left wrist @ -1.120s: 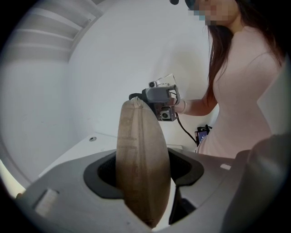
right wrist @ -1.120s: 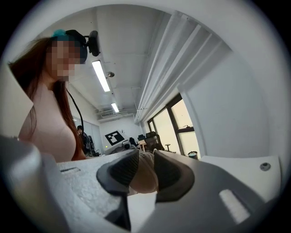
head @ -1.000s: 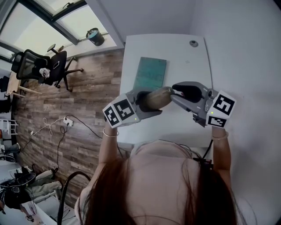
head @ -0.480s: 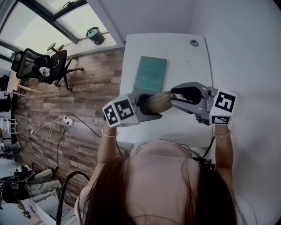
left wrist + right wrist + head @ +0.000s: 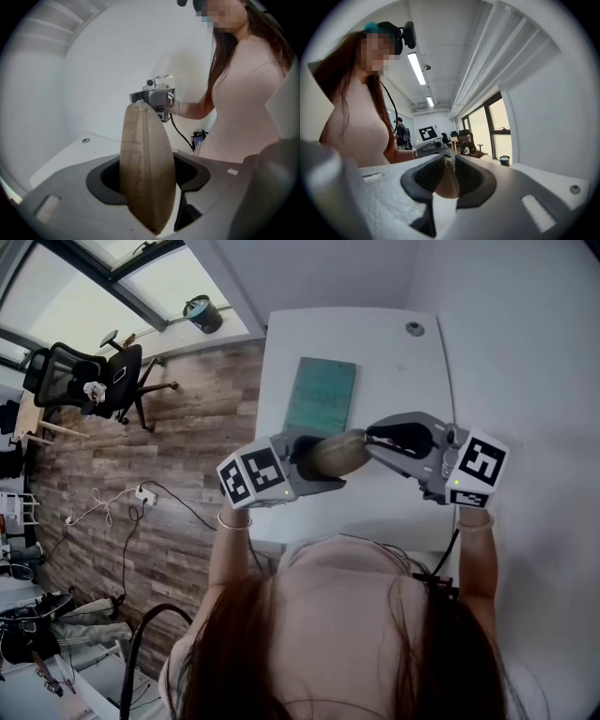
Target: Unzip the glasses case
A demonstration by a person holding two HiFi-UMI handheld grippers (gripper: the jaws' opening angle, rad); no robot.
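Standing at the white tabletop (image 5: 394, 362), you hold both claws over its near half. A green pad (image 5: 321, 395) lies flat on the tabletop just beyond them.

Your left claw (image 5: 317, 457) comes in from the left and is clamped on the tan case (image 5: 342, 452). In the left gripper view the case stands on edge between the two dark pads and fills the gap. Its far end points toward your other hand.

Your right claw (image 5: 373, 440) comes in from the right, nearly level, and meets that far end. Its jaws have just been closing. In the right gripper view the rounded tip of the case sits between the ribbed pads, which press on it from both sides.

The case spans the gap between the two claws, above the near part of the tabletop and beside the pad, not on it. A small zip pull (image 5: 449, 162) shows at the top of the tip, in the narrow slot between the right pads.
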